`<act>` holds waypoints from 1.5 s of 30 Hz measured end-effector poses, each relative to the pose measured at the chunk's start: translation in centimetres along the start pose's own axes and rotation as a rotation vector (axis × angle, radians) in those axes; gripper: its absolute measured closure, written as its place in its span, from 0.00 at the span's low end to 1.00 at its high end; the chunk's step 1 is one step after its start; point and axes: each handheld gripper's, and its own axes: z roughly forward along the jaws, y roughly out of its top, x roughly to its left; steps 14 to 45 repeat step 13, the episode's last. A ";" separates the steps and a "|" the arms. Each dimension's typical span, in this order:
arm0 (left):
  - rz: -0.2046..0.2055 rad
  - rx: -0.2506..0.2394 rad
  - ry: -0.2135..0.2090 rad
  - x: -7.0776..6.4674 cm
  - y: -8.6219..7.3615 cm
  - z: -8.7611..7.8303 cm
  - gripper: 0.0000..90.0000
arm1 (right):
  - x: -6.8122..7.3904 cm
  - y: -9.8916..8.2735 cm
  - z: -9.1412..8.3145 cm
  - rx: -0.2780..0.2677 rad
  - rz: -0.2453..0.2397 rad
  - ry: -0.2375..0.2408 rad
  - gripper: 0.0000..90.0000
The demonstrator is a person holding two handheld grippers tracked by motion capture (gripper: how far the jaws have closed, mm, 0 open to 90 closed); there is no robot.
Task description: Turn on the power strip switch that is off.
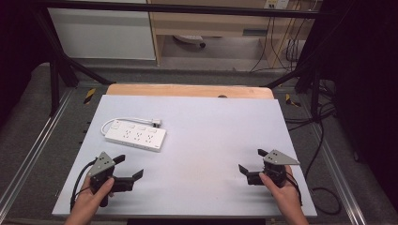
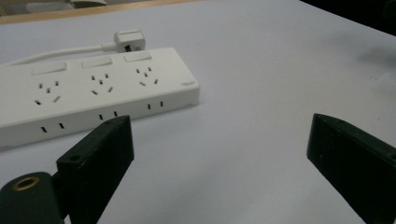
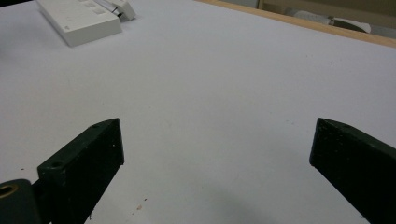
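A white power strip (image 1: 135, 136) with three sockets and three switches lies on the left half of the pale mat, its white cord and plug (image 1: 156, 123) curled behind it. In the left gripper view the power strip (image 2: 93, 93) sits just ahead and left of the jaws, with the plug (image 2: 129, 39) beyond. My left gripper (image 1: 129, 167) is open near the front left edge, nothing between its jaws. My right gripper (image 1: 252, 161) is open near the front right, also holding nothing. From the right gripper view the power strip (image 3: 79, 18) lies far off at the top left.
The pale mat (image 1: 211, 126) covers a wooden table (image 1: 187, 90) whose far edge shows beyond it. Dark frame bars and cables (image 1: 319, 140) run along both sides. A white cabinet (image 1: 103, 33) and wooden furniture stand behind.
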 end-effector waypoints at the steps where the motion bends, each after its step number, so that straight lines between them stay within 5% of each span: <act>1: 0.005 0.010 -0.006 -0.2 -0.1 0.1 0.08 | 0.0 0.0 0.0 0.000 0.000 0.000 0.04; 9: 0.031 0.093 -0.036 -1.2 -1.1 1.6 0.09 | -0.1 -0.1 0.1 0.007 -0.001 -0.004 0.04; 45: 0.040 0.082 -0.041 -1.4 -1.0 1.6 0.08 | -0.1 -0.2 0.2 0.024 -0.001 -0.015 0.03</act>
